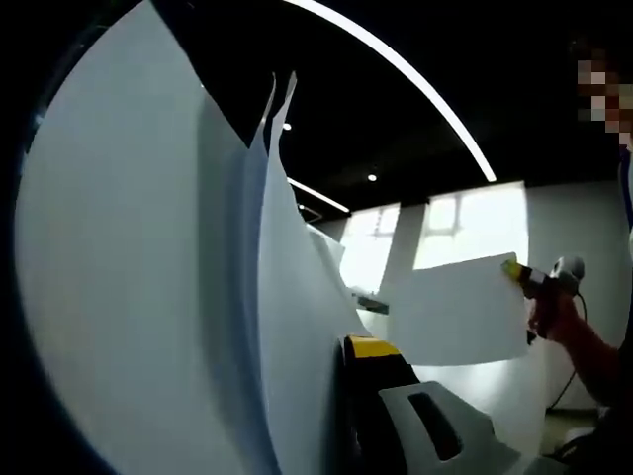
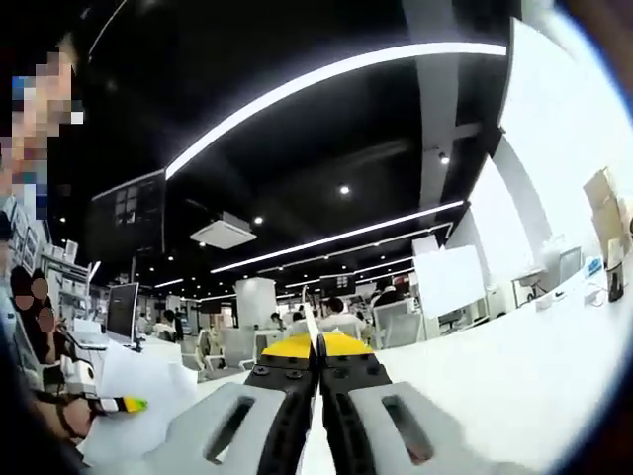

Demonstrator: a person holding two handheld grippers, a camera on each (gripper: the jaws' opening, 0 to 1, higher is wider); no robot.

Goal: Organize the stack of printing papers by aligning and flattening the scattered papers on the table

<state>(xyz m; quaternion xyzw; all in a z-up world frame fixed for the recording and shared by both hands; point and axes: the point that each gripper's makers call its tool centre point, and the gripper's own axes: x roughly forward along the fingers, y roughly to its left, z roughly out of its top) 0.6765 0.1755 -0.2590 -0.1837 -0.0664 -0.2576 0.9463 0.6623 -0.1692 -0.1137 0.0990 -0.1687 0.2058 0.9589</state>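
Left gripper view: several white printing papers (image 1: 178, 297) stand upright and curled across the left half of the frame, their top edges fanned apart at upper centre; the left tool (image 1: 371, 348) rises at lower centre with a yellow tip beside a grey jaw, pressed against the nearest sheet; whether it pinches the sheets cannot be told, since the second jaw is hidden behind the paper. At right centre the right tool (image 1: 512, 269) pinches the corner of a single sheet (image 1: 460, 312) held in the air, apart from the upright bundle.

Right gripper view: the right tool (image 2: 316, 348) stands at lower centre, jaws pressed together on the thin edge of a sheet (image 2: 313, 332) seen end-on between the yellow tips; at lower left the left tool (image 2: 131, 404), yellow-tipped, meets white paper (image 2: 138, 391); a white worktop (image 2: 534, 366) spreads across the lower right. No brand, label or writing is legible in either view.
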